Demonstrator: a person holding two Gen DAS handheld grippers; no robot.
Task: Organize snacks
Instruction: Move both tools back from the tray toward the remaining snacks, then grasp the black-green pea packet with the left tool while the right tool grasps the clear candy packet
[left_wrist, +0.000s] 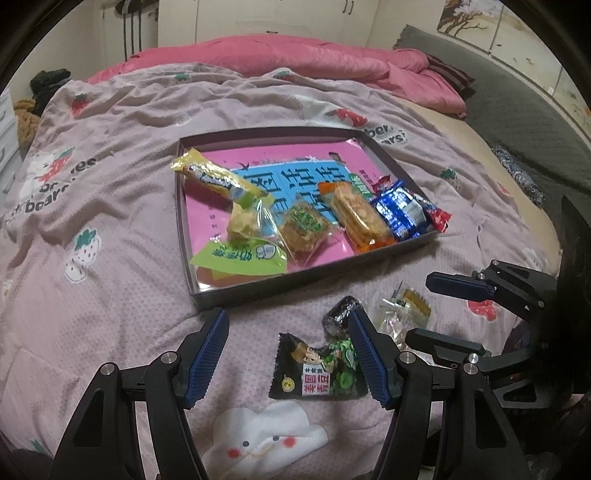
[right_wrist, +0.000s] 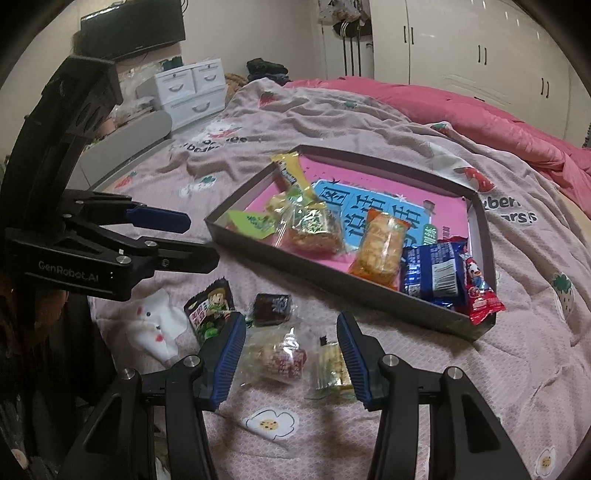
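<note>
Black pea packet (left_wrist: 317, 369) lies flat on the bed's quilt (left_wrist: 122, 206), between the spread pads of the left tool (left_wrist: 288, 356), its edge just beside the right-hand pad; nothing is pinched. A dark foil sweet (left_wrist: 338, 314) sits just beyond. Right tool (right_wrist: 291, 356) is spread and empty above a clear crinkled wrapper (right_wrist: 275, 360) and a small wafer pack (right_wrist: 328, 365). Shallow cardboard tray (left_wrist: 258, 291) lies near, holding glossy packets. Quilt is soft, wrinkled; open room lies left of the tray.
</note>
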